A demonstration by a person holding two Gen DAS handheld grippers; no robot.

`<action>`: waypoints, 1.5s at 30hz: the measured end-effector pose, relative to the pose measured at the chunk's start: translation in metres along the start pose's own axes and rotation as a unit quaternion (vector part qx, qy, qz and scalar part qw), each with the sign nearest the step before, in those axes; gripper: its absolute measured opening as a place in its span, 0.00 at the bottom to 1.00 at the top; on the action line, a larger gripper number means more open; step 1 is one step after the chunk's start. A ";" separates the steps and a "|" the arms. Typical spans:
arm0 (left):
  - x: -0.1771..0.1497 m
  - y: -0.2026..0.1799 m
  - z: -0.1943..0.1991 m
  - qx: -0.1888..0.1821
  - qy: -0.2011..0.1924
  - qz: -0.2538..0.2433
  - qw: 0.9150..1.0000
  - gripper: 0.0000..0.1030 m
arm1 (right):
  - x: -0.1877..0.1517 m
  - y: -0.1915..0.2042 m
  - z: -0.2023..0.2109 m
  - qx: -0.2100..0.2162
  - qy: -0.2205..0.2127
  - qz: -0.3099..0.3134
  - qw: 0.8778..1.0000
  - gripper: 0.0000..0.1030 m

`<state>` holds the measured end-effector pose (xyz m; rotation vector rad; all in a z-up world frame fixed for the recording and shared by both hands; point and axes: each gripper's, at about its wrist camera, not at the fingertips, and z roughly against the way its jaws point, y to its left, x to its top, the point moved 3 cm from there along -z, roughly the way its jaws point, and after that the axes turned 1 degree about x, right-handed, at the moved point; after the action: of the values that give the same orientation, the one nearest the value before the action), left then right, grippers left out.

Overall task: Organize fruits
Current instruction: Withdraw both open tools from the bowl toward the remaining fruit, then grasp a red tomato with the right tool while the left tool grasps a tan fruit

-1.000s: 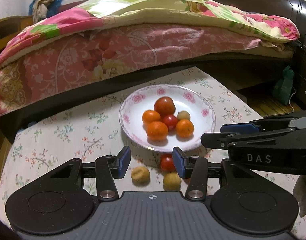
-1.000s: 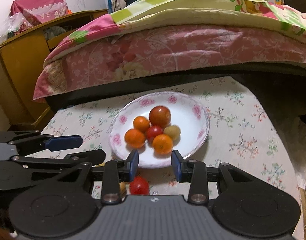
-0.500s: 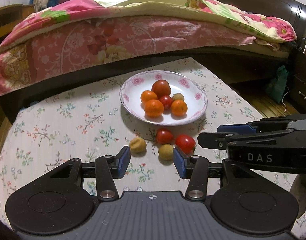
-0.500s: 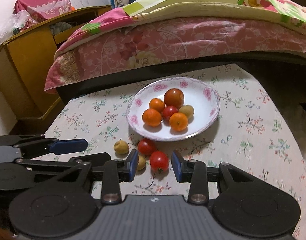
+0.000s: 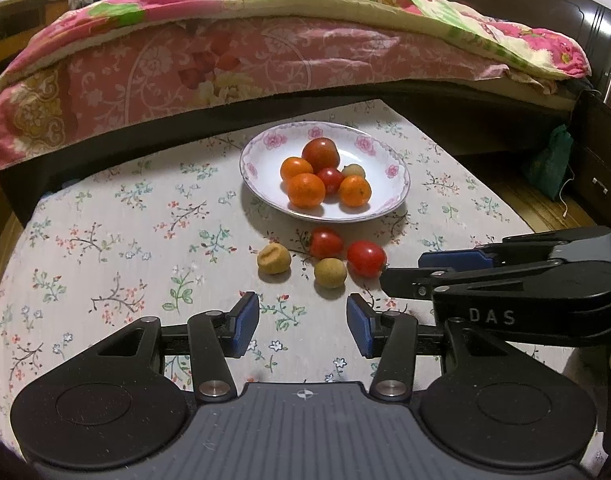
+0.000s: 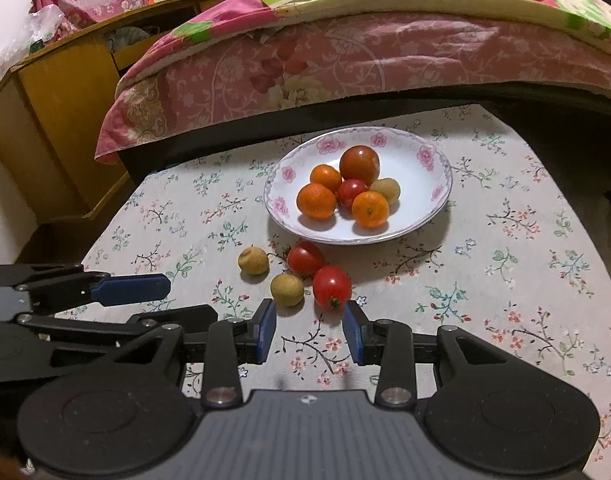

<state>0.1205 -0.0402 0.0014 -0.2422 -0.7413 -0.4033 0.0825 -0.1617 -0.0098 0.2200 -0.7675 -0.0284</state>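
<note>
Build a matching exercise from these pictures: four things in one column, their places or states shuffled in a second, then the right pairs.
Column one:
1. big tomato
2. dented yellow fruit
3. left hand-held gripper
4. plate

Column two:
A. open, holding nothing
B. at the back of the pile on the plate
C. on the cloth, leftmost of the loose fruits
D. on the floral cloth, holding six fruits

Pairs: 1-B, 2-C, 3-A, 4-D

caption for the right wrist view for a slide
Open right claw near four loose fruits before a filled plate.

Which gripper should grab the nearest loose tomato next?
Probably right. The right gripper is open, the near tomato just ahead of its fingertips. The left gripper, also open, lines up with the small yellow fruit instead.
</note>
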 end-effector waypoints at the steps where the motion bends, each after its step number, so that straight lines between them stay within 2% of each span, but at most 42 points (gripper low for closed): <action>1: -0.001 0.002 -0.002 -0.002 0.001 0.002 1.000 0.55 | -0.001 0.000 -0.003 -0.001 0.002 0.001 1.000 0.35; 9: -0.007 0.006 -0.017 -0.015 0.021 0.007 1.000 0.57 | 0.001 -0.012 -0.032 -0.028 0.019 0.013 0.999 0.35; 25: -0.010 0.001 -0.030 -0.032 0.034 0.002 0.999 0.57 | 0.012 -0.010 -0.063 -0.029 0.013 0.062 0.998 0.35; 29: -0.010 -0.001 -0.032 -0.039 0.033 -0.001 0.999 0.57 | 0.008 -0.005 -0.060 -0.032 0.020 0.083 0.996 0.29; 33: -0.007 -0.008 -0.035 -0.049 0.028 -0.004 0.998 0.57 | 0.007 -0.013 -0.048 -0.023 0.034 0.049 0.998 0.29; 37: -0.002 -0.016 -0.041 -0.051 0.017 -0.009 0.999 0.57 | 0.010 -0.019 -0.032 -0.028 0.033 0.044 0.998 0.29; 41: 0.003 -0.023 -0.055 -0.044 0.014 -0.018 0.999 0.56 | 0.014 -0.024 -0.013 -0.036 0.032 0.055 0.997 0.29; 45: 0.005 -0.025 -0.073 -0.032 0.021 -0.011 0.999 0.54 | 0.019 -0.036 0.002 -0.038 0.015 0.032 0.999 0.29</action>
<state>0.1569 -0.0900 -0.0457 -0.2848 -0.6914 -0.4529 0.0973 -0.1988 -0.0028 0.1229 -0.7409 0.0058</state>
